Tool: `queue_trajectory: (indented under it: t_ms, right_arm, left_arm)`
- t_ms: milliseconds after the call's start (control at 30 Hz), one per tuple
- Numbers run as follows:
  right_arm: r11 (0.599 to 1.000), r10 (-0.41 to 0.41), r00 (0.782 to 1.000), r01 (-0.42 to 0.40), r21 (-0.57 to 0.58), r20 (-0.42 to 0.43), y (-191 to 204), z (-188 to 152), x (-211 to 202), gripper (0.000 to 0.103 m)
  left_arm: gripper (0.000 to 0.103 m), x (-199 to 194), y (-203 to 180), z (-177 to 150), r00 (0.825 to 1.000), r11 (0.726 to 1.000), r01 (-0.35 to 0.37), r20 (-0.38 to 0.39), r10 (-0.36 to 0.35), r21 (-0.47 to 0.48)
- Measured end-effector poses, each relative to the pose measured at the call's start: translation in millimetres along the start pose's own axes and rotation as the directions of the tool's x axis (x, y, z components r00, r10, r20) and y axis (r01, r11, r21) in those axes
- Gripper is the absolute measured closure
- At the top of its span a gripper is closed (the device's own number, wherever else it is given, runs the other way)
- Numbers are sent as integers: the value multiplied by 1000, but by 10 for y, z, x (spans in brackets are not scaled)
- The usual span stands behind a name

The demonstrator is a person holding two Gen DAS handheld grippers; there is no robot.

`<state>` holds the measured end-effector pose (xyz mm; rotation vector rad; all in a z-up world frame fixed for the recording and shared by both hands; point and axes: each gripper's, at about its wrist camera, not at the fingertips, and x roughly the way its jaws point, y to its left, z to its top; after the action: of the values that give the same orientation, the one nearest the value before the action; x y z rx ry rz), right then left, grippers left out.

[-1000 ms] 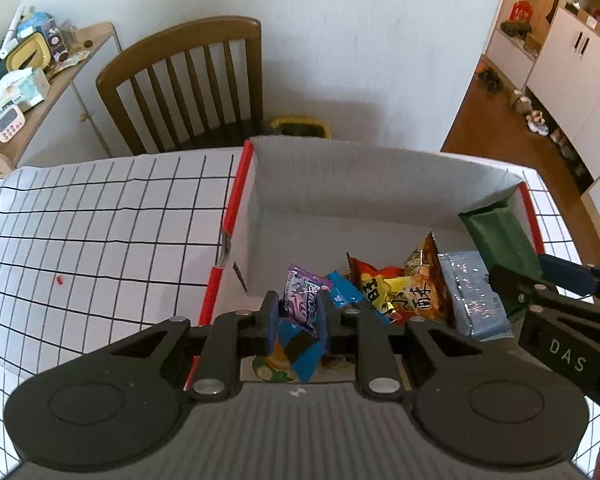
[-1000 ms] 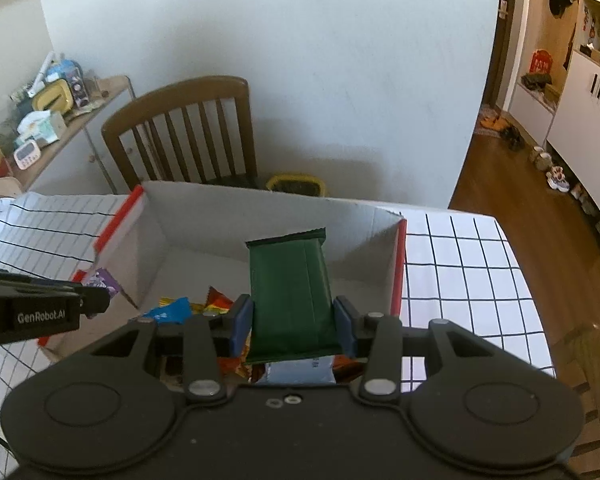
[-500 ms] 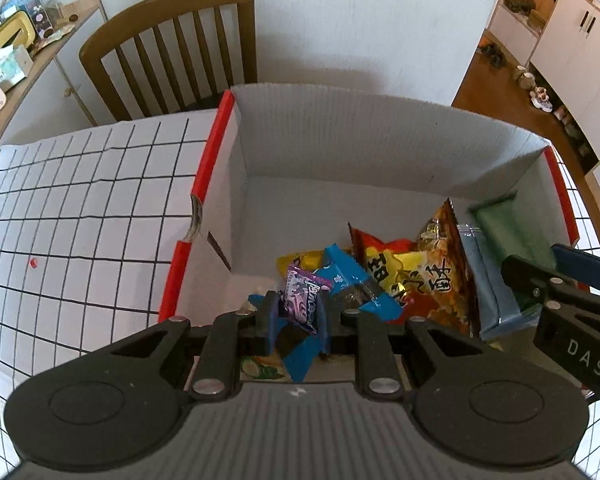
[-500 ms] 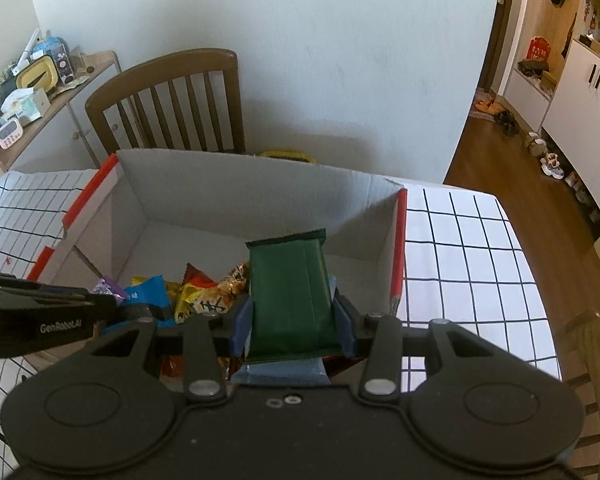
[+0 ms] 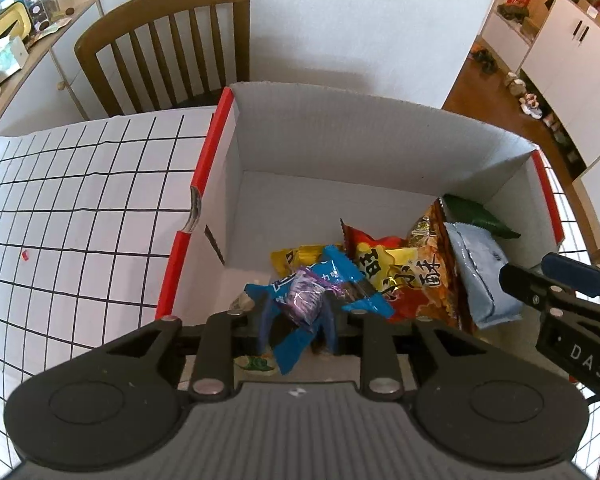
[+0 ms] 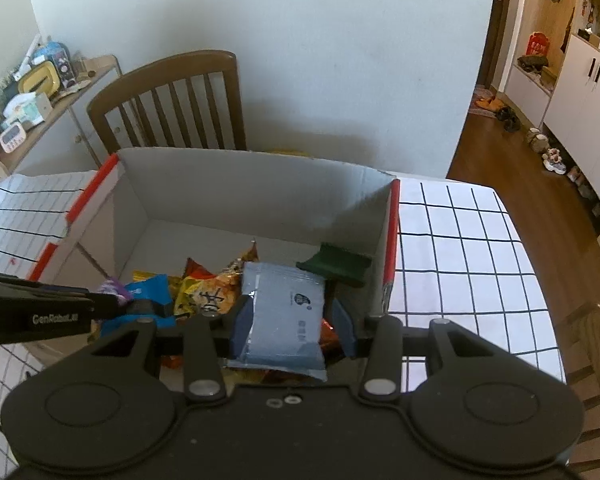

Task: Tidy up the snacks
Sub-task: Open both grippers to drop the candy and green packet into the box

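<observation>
Left gripper is low inside the cardboard box. Its jaws have just been opening with the purple candy packet between them and a blue packet just ahead, probably to drop it on the pile, not the checked tablecloth. Right gripper has its jaws at their narrowest, straddling the pale blue packet below; a gap shows at one pad, so likely no grip. Beyond it the green packet leans in the box's far corner, likely filed there.
</observation>
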<state>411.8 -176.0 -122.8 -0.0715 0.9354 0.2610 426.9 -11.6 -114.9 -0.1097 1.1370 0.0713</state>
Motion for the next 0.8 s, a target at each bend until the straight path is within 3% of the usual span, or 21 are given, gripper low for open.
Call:
queue_trajectory:
  t_ms: [333, 400, 500, 533, 800]
  right_arm:
    - [998, 69, 997, -69, -3, 41, 28, -45, -289, 54]
    - [997, 80, 995, -80, -5, 52, 31, -66, -364, 53]
    - [996, 94, 993, -94, -8, 68, 23, -91, -467, 51]
    - [995, 100, 992, -100, -9, 75, 21, -101, -505, 49]
    - [989, 149, 981, -144, -44, 124, 52, -216, -829, 39]
  left_arm:
    - [74, -313, 27, -115, 998, 999, 37, 57, -37, -4]
    - [71, -394, 30, -155, 996, 999, 45, 71, -45, -3]
    - [52, -530, 38, -201, 994, 999, 54, 100, -54, -1]
    - [50, -584, 35, -225, 992, 998, 59, 115, -58, -2]
    - [47, -910, 16, -399, 984, 997, 77, 161, -81, 32]
